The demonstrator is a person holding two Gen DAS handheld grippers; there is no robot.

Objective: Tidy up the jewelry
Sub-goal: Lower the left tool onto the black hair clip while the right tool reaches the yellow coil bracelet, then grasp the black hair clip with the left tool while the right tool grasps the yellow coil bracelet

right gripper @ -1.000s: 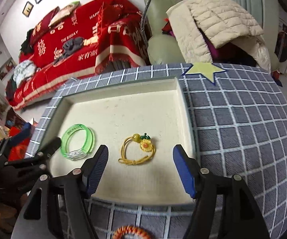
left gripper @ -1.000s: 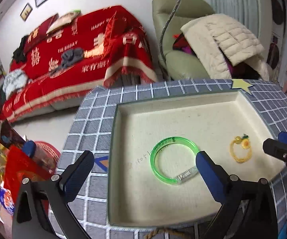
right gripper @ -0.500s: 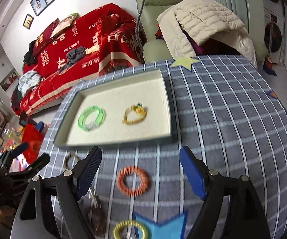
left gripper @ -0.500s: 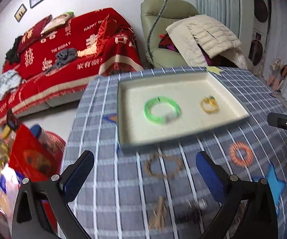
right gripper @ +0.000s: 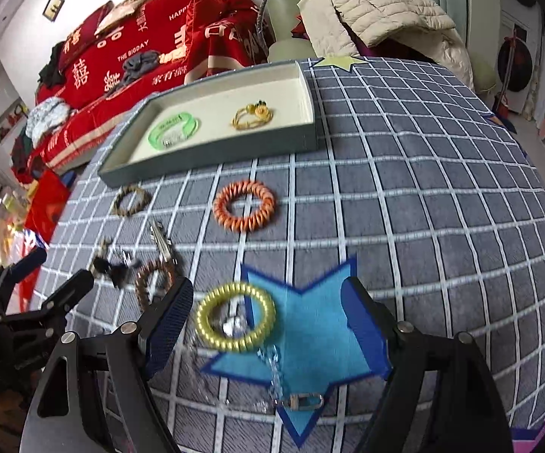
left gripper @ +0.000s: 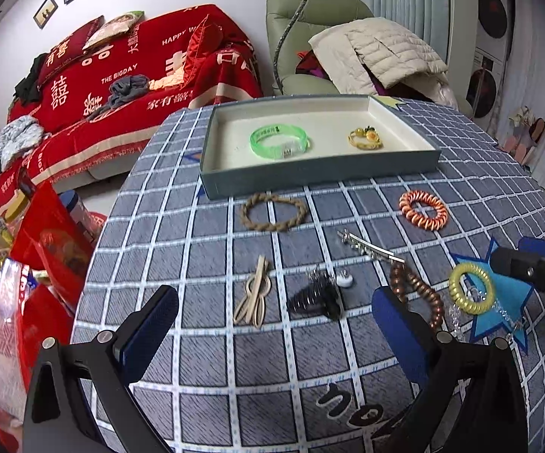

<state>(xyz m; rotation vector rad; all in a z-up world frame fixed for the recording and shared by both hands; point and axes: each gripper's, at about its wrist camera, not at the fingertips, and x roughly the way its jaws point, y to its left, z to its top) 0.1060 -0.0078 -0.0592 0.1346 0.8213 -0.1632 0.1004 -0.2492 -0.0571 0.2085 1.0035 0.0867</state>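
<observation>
Both tongs have been pulled back from the tray (left gripper: 321, 173) toward the near side of the surface (right gripper: 442, 173). A second ago they were held low over the tray, close to the green bracelet (left gripper: 279, 142) and the yellow hair tie with a flower (left gripper: 365, 139); now the whole tray is seen at the far side, and both pieces lie inside it, apart from each other.

The left tongs (left gripper: 272, 324) are held apart and empty, above the beige hair clip (left gripper: 254, 298) and the black clip (left gripper: 315, 296). The right tongs (right gripper: 268, 313) are also apart and empty, and between their fingers the yellow coil hair tie (right gripper: 236, 317) is seen on the blue star (right gripper: 310, 343).

This change probably means that two pieces are already stored and a new pick is being prepared. Outside the tray there are still the rope bracelet (left gripper: 274, 212), the orange coil hair tie (right gripper: 244, 205), the silver hair pin (left gripper: 366, 247), the brown coil hair tie (left gripper: 417, 290) and a clear chain (right gripper: 272, 370). The yellow coil hair tie is judged to be the likely next piece for the right tongs.
</observation>
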